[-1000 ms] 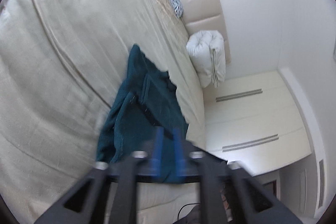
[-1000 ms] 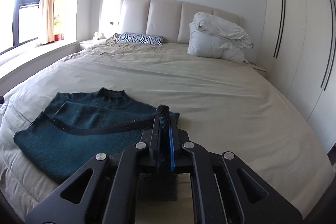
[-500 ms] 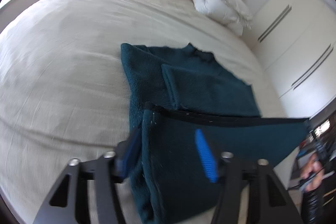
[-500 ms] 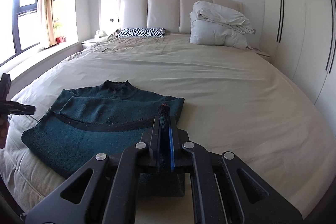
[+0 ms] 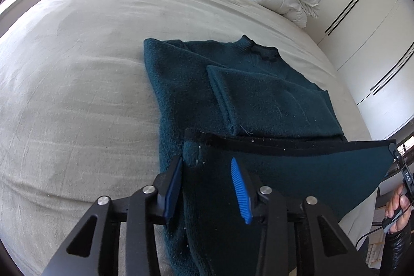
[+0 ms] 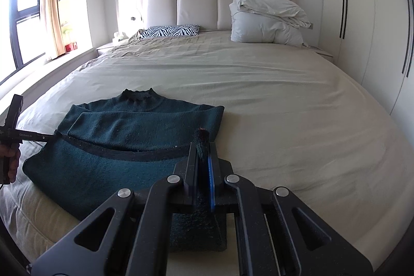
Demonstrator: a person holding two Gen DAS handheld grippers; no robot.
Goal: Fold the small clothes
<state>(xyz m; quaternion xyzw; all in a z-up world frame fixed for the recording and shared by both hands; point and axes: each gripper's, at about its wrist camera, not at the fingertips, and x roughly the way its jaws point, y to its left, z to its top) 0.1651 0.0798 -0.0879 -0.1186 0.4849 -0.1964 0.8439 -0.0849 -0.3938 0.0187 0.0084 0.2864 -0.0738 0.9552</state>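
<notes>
You are working in a bedroom of a home. A wide bed (image 6: 258,84) with a beige sheet fills most of both views, backed by a padded, panelled headboard (image 6: 196,4). At its head you can see a zebra-print pillow (image 6: 170,30) and a bundled white duvet (image 6: 266,17). Tall white wardrobe doors (image 6: 362,17) with slim dark handles line one wall. On the other side a dark-framed window (image 6: 23,17) with a beige curtain (image 6: 53,14) lets daylight in over a low ledge, and a small nightstand (image 6: 106,48) sits beside the bed.
</notes>
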